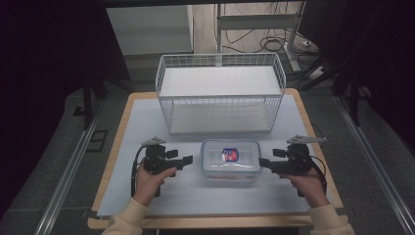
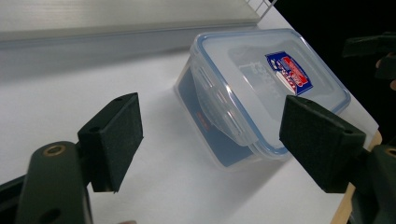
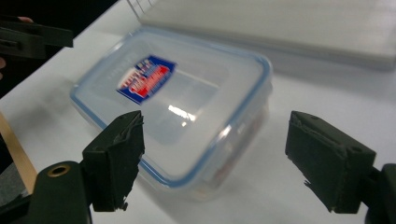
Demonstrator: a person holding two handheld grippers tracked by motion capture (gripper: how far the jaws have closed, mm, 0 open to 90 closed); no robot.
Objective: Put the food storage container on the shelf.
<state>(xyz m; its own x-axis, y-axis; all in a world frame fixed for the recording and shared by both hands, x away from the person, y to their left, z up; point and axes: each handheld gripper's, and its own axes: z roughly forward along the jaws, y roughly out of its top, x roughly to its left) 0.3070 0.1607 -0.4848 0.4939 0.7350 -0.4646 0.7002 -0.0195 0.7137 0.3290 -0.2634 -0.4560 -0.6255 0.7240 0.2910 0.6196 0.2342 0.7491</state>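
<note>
Two grippers flanked the box (image 1: 231,161), a clear lidded container with a blue seal and a red-and-blue label, which sat on the white mat (image 1: 147,196) just in front of the wire basket (image 1: 220,93). Left of the box, the left gripper (image 1: 188,160) pointed at it with jaws wide and nothing between them, close to its side. Right of the box, the right gripper (image 1: 263,162) did the same, its jaws spread wide and holding nothing.

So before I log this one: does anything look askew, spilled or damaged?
Nothing stands out. The lidded container sits flat and closed on the table, in front of the upright wire basket. No spill shows.
</note>
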